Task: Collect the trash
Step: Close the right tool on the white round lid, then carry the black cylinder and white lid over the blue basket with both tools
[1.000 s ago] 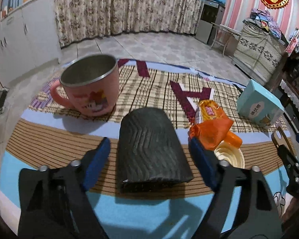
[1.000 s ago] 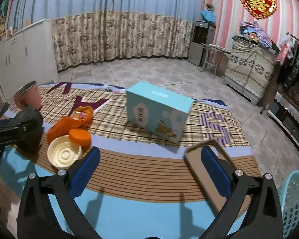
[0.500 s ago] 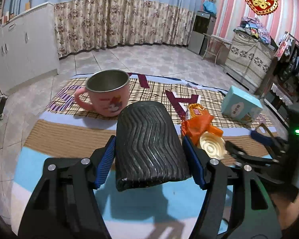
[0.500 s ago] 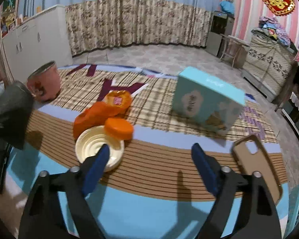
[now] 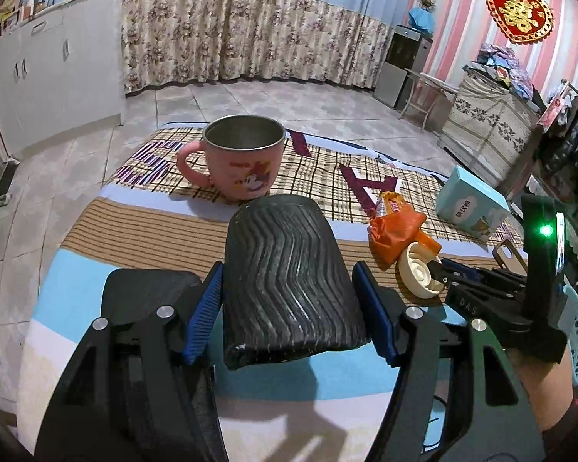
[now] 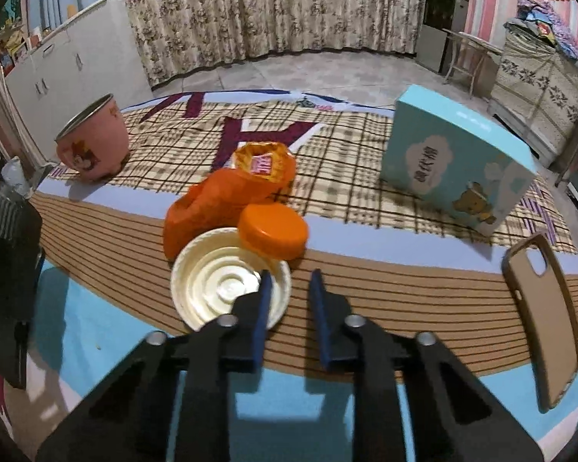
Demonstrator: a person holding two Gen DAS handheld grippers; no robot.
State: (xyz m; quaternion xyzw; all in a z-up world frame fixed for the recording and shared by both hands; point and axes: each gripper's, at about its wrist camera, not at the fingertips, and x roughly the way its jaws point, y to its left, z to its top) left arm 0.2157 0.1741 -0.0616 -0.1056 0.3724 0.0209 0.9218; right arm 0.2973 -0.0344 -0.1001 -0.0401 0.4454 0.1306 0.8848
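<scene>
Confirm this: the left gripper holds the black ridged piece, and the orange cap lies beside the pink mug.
Not quite. The left gripper does hold the black ridged piece, but the right wrist view shows the orange cap against the cream lid, well apart from the pink mug.

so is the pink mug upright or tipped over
Upright: the pink mug stands on its base on the plaid cloth, open rim facing up, handle out to the side.

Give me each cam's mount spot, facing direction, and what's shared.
Left wrist: on the left gripper, facing across the mat to the pink cup; own fingers clamp a black ribbed piece; right gripper and forearm visible.
Right wrist: on the right gripper, looking down at the cream lid; jaws narrowed, nothing between.
Shared: cup, lid, orange wrapper, blue box.
</scene>
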